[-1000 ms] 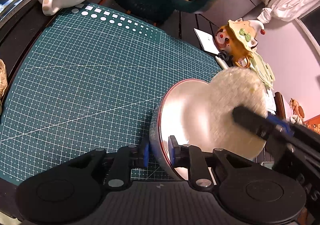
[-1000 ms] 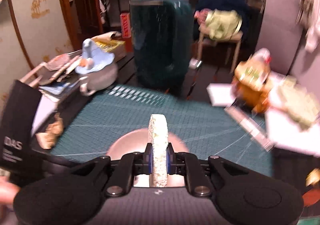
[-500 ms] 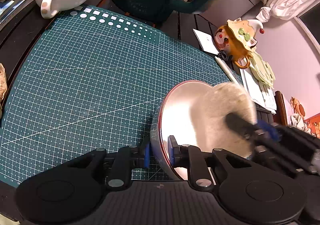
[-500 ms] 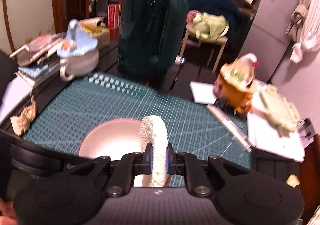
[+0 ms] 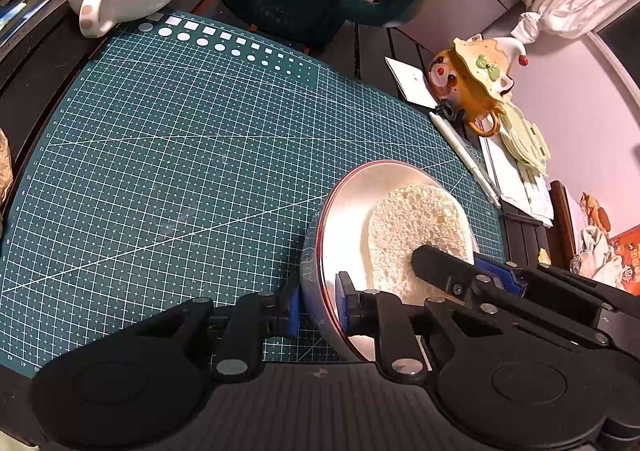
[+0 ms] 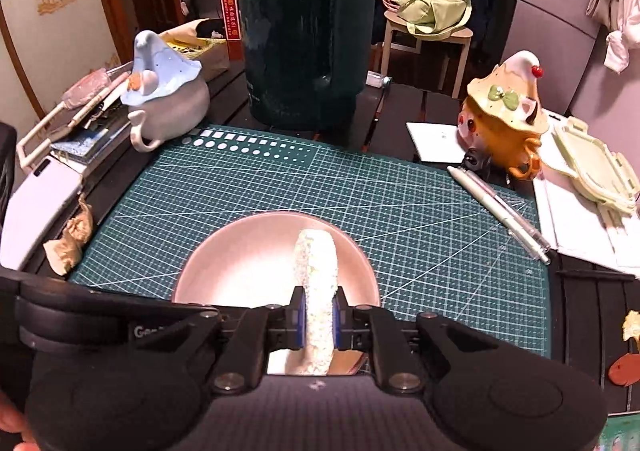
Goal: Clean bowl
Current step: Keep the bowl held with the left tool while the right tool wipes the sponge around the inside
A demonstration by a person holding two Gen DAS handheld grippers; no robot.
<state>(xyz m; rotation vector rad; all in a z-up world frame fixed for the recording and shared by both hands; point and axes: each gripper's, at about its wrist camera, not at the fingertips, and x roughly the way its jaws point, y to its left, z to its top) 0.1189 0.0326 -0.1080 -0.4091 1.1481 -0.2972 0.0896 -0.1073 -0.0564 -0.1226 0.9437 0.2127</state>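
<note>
A pale bowl [image 5: 348, 219] with a red rim sits on the green cutting mat [image 5: 180, 155] at its near right. My left gripper [image 5: 318, 305] is shut on the bowl's near rim, one finger inside and one outside. My right gripper [image 6: 319, 317] is shut on a white round sponge [image 6: 316, 263], held on edge inside the bowl [image 6: 240, 263]. In the left wrist view the sponge [image 5: 412, 227] lies against the bowl's inner wall, with the right gripper's fingers [image 5: 444, 267] coming in from the right.
A dark green kettle [image 6: 304, 31] stands behind the mat. A white teapot with a blue lid [image 6: 164, 91] is at the back left, an orange figurine pot [image 6: 504, 119] at the back right. A pen [image 6: 500, 211] and papers [image 6: 580, 219] lie right of the mat.
The sponge has moved down from the bowl's far right rim into the bowl, toward my left gripper. The right gripper has swung with it. The bowl and left gripper have stayed put.
</note>
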